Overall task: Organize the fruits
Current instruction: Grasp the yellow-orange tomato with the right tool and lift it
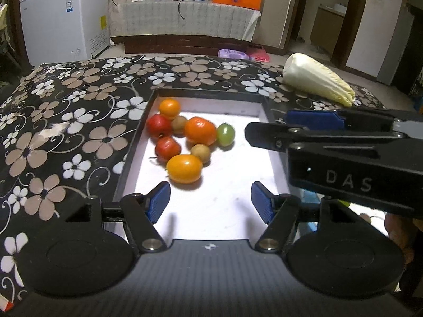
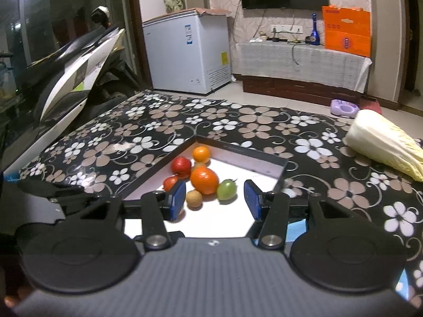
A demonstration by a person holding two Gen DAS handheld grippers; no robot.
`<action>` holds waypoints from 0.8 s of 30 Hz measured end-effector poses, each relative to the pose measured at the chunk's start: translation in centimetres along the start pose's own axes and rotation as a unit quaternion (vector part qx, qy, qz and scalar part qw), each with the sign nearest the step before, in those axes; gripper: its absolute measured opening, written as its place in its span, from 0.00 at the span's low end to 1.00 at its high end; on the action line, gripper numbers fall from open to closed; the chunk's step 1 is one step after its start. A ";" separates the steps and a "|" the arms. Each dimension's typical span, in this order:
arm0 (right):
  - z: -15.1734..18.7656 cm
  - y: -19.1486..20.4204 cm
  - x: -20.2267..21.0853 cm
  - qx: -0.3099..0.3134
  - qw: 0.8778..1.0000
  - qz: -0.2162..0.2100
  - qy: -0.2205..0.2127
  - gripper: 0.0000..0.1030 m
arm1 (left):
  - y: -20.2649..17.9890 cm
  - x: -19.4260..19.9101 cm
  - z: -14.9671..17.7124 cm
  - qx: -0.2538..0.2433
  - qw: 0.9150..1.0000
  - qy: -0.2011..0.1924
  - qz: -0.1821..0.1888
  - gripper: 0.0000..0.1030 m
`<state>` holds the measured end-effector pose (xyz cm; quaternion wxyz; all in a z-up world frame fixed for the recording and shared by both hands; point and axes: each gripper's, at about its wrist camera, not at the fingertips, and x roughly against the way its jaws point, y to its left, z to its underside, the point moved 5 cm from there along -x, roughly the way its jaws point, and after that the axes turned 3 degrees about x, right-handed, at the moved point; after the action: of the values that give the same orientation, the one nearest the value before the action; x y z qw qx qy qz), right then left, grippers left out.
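Observation:
A black-rimmed white tray [image 1: 137, 137] [image 2: 280, 170] lies on the flowered table. Several fruits cluster in its far left part: a large orange [image 1: 200, 130] [image 2: 204, 180], a yellow-orange fruit [image 1: 184, 168], a small orange [image 1: 169, 107] [image 2: 201, 154], two red fruits [image 1: 159, 125] [image 1: 167, 148], a green one [image 1: 225, 133] [image 2: 226, 189] and two brown ones [image 1: 200, 152] [image 2: 194, 198]. My left gripper [image 1: 210, 202] is open and empty over the tray, just before the yellow-orange fruit. My right gripper [image 2: 214, 198] is open and empty; it also shows at the right in the left wrist view [image 1: 267, 129].
A napa cabbage [image 1: 317, 82] [image 2: 383, 145] lies on the table at the far right. A scooter [image 2: 74, 79] stands left of the table. A white freezer [image 1: 66, 21] and a low cabinet stand on the floor behind.

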<state>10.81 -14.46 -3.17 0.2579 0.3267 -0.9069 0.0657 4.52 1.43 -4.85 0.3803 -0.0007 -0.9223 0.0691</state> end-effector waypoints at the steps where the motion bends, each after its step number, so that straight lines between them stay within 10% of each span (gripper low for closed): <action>1: 0.0 0.3 -0.2 0.003 1.000 -0.003 0.002 0.50 | 0.3 0.0 0.1 0.000 1.000 0.002 -0.001 0.70; 24: 1.6 5.5 -7.1 0.047 0.992 -0.054 0.101 0.39 | 2.9 -0.2 2.0 -0.013 0.999 0.038 0.001 0.70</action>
<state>11.37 -6.67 -7.88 0.3352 0.3785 -0.8533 0.1270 3.09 4.00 -6.71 0.4151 -0.0095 -0.9079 0.0574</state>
